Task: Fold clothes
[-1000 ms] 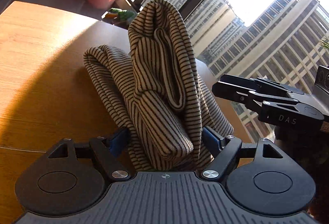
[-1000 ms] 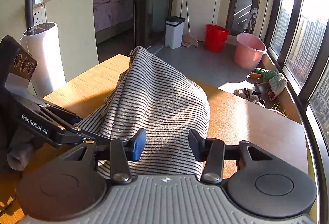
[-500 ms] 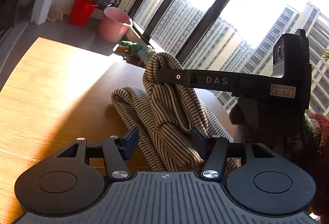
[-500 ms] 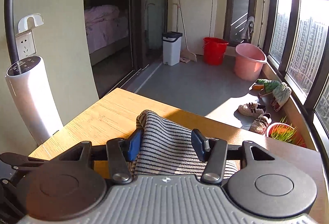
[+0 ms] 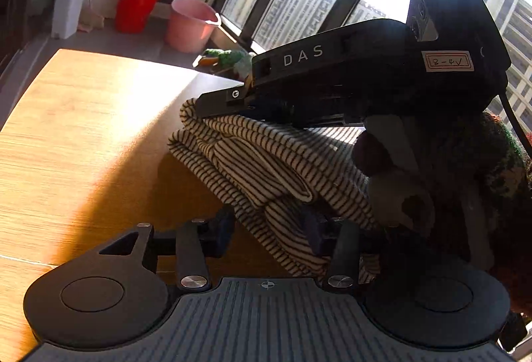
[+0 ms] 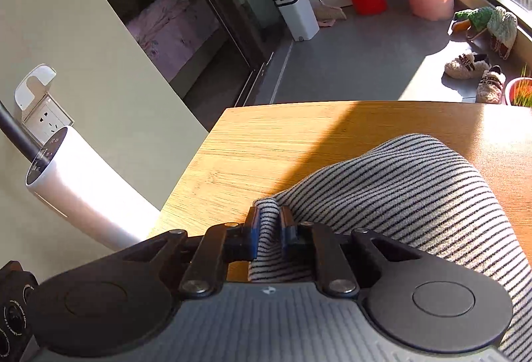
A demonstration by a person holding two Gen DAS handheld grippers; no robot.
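Striped garment [image 5: 276, 162] lies bunched in a loose heap on the wooden surface [image 5: 83, 136], near its window-side edge, part in sun, part in shade. Right hand-held gripper [image 6: 268, 230]: pads pinched tight on a small ridge of the striped cloth at the heap's near end; in the left wrist view its black body reaches across above the heap, tip at the far end of the bundle. Left hand-held gripper [image 5: 271, 230]: jaws partway apart and closing, a thick hanging fold of the cloth between them; the right pad seems to meet the fabric, the left pad looks clear of it, so no firm grip yet. Step in hand, by my reading: taking two holds on the crumpled garment so it can be lifted and spread before any fold is made. Folding proper not begun; no flat layer or clean edge shows. Next move calls for the left pads to finish clamping on one layer only, then both grippers drawing apart and up to shake the cloth open. Risk: catching several layers at once.
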